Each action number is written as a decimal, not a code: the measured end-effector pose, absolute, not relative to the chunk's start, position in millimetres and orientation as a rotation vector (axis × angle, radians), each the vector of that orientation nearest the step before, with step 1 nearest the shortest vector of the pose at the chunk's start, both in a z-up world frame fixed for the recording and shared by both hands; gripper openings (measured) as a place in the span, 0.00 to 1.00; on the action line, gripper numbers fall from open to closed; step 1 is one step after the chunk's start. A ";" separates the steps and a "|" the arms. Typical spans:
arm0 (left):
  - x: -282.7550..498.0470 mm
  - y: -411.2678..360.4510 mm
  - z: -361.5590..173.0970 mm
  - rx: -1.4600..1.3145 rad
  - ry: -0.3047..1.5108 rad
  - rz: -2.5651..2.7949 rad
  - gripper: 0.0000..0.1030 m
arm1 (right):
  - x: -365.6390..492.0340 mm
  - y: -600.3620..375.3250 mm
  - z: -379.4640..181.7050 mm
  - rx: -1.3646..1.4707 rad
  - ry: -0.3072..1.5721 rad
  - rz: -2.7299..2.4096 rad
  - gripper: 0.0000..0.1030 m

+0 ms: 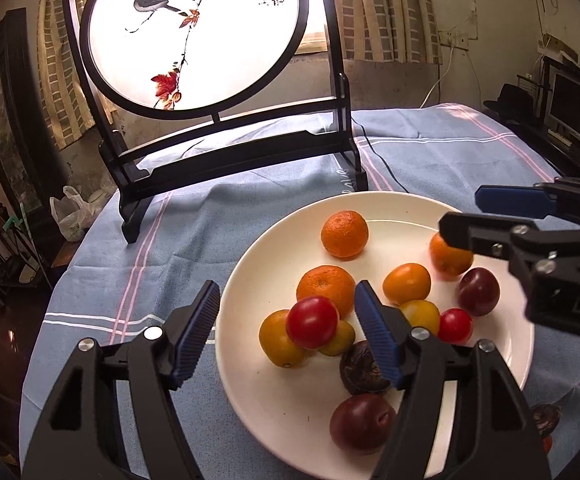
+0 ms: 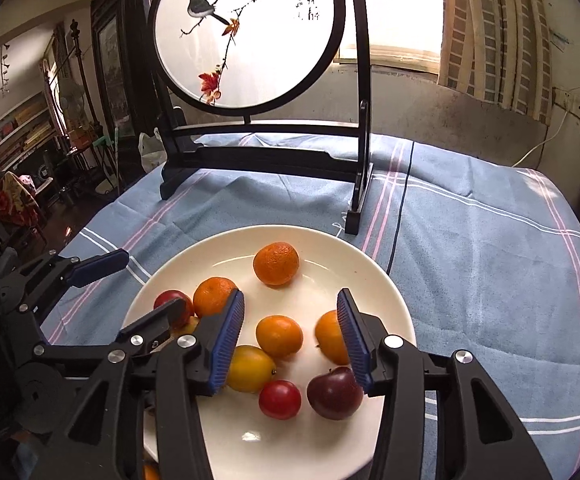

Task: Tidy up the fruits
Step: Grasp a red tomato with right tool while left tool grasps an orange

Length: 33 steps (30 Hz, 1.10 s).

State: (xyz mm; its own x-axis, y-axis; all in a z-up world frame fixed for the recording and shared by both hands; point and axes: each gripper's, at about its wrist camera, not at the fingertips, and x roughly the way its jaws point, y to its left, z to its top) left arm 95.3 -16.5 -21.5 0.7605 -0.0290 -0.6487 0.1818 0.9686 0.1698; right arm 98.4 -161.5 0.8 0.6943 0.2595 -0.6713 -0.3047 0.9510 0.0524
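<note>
Left wrist: both claws (image 1: 285, 332) (image 2: 290, 340) apart over plate (image 1: 249, 360) w/ fruit, blue tablecloth (image 1: 450, 160).

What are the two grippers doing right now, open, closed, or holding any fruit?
Left gripper: open above the white plate, nothing gripped.
Right gripper: open over the fruit, nothing gripped.

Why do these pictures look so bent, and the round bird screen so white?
Both views: the fisheye lens curves the edges and darkens the corners. Left wrist view: window light behind the bird screen washes it out. Right wrist view: a small glare spot shows on the plate.
</note>
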 end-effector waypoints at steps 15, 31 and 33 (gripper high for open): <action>5.0 14.6 -19.5 0.223 0.717 -0.207 0.70 | -51.5 -200.3 -16.9 -0.169 0.798 0.409 0.58; -47.9 -20.3 -75.8 0.273 0.878 -0.424 0.70 | -69.5 -186.2 -79.4 -0.292 0.938 0.443 0.28; -44.3 -23.8 -78.1 0.267 0.885 -0.429 0.70 | -73.8 -188.6 -76.4 -0.295 0.933 0.448 0.28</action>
State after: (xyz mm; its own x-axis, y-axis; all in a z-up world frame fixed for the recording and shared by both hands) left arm -44.3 -23.8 -78.1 0.5566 -0.2498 -0.7923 0.4665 0.8832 0.0493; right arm -73.8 -188.6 -76.4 0.5143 0.2419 -0.8228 -0.4912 0.8696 -0.0513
